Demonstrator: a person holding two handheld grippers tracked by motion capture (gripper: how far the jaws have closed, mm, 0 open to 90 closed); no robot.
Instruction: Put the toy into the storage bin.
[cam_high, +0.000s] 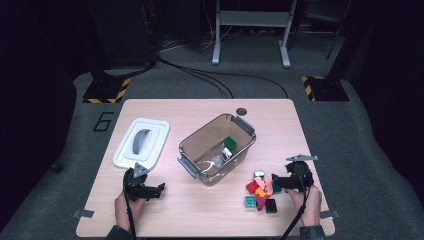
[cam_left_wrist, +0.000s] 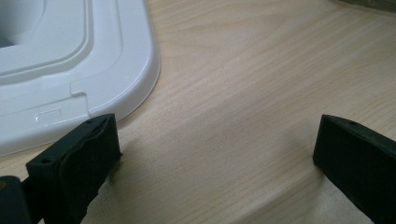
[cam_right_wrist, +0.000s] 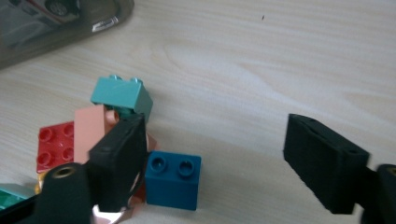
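Jaws of your right gripper stand open beside the blue brick, ready to straddle it; left gripper waits open near the white lid

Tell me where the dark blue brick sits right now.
In the right gripper view, the dark blue brick lies on the table between the open jaws, against the left one, at the pile's edge.

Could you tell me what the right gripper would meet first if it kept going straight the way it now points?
Probably the dark blue brick, lying between the open jaws of the right gripper just ahead, with the teal brick behind it; depth is hard to judge.
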